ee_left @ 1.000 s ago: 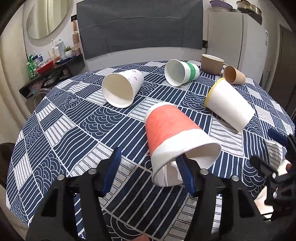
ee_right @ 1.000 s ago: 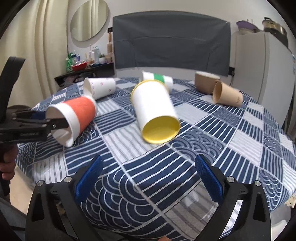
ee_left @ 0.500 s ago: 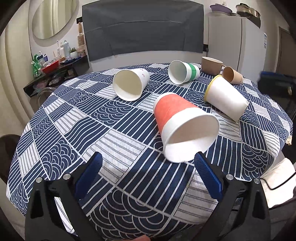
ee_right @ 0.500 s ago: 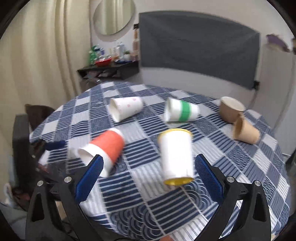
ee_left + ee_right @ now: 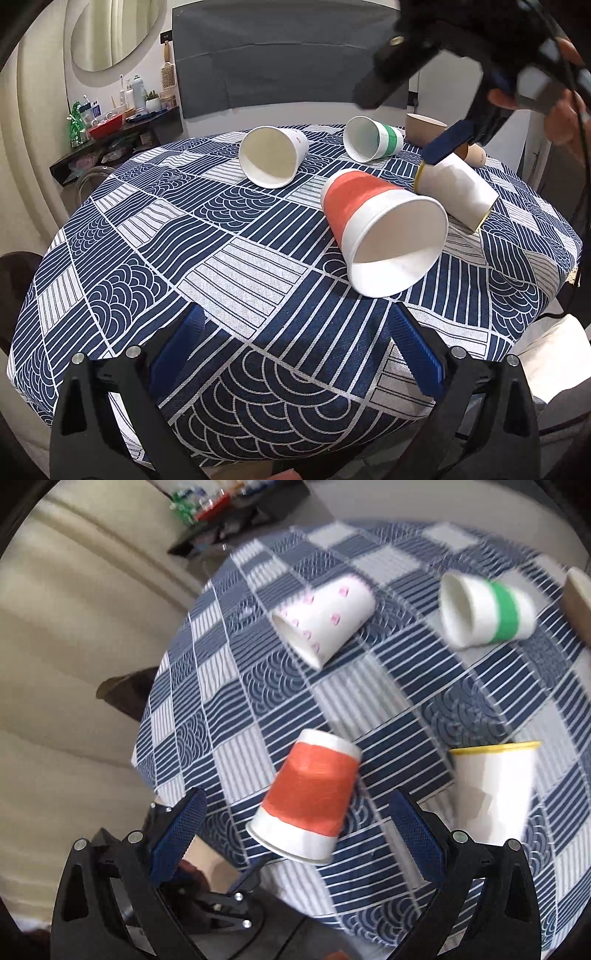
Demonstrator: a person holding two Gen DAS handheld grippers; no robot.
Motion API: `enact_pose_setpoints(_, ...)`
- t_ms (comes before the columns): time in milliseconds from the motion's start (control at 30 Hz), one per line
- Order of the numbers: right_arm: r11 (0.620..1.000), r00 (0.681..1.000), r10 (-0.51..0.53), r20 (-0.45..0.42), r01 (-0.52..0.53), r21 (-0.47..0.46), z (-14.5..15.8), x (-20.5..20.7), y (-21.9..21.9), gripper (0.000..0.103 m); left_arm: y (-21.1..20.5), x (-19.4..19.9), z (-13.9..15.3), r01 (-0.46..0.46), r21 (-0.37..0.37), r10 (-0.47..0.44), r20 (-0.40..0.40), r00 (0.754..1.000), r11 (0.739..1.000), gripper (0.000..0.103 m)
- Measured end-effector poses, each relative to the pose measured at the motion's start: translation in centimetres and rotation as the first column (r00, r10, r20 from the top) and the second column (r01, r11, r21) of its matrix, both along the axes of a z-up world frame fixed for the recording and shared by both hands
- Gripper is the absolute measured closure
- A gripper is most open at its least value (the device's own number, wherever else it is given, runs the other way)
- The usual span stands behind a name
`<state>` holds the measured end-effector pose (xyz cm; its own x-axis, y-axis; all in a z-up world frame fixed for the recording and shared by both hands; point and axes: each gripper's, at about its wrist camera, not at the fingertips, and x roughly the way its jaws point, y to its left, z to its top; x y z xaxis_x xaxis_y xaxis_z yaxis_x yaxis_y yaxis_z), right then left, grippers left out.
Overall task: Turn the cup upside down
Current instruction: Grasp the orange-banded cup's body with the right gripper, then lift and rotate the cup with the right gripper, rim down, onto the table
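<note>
An orange and white paper cup [image 5: 380, 229] lies on its side on the blue patterned tablecloth [image 5: 229, 266], mouth toward my left gripper [image 5: 295, 350]. That gripper is open and empty, drawn back near the table's front edge. My right gripper [image 5: 291, 834] is open and empty. It hangs high above the table and looks down on the same cup [image 5: 314, 801], which shows between its fingers. In the left wrist view the right gripper's blue fingertip [image 5: 448, 142] hovers above the white cup with a yellow rim [image 5: 458, 188].
More cups lie on their sides: a white one with pink marks [image 5: 273, 155], a green-banded one [image 5: 373, 138], the yellow-rimmed one [image 5: 495, 794]. Brown cups [image 5: 421, 127] sit at the far right. A chair back stands behind the table, a cluttered shelf [image 5: 110, 129] at left.
My left gripper let go of the orange cup's rim, opened and pulled back. My right gripper rose high over the table and tilted down toward the cups.
</note>
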<state>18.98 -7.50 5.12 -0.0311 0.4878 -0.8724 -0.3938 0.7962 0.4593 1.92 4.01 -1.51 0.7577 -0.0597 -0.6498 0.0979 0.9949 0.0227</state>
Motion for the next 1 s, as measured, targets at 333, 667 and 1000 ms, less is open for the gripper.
enact_pose_setpoints(333, 0.986, 0.985, 0.058, -0.162, -0.082, -0.144, -3.7, 1.9, 4.0, 0.008, 0.5, -0.5, -0.4, 0.008, 0.009, -0.008, 0.011, 1.0, 1.0, 0.006)
enact_pose_setpoints(667, 0.97, 0.979, 0.077, -0.191, -0.118, -0.213, -5.2, 2.5, 4.8, 0.027, 1.7, 0.1, -1.4, -0.019, -0.032, 0.018, -0.029, 0.999, 0.999, 0.006)
enact_pose_setpoints(1000, 0.975, 0.982, 0.096, -0.16, -0.125, -0.183, -4.9, 2.4, 4.2, 0.043, 1.7, 0.5, -1.6, -0.016, -0.025, 0.015, -0.036, 0.999, 1.0, 0.006)
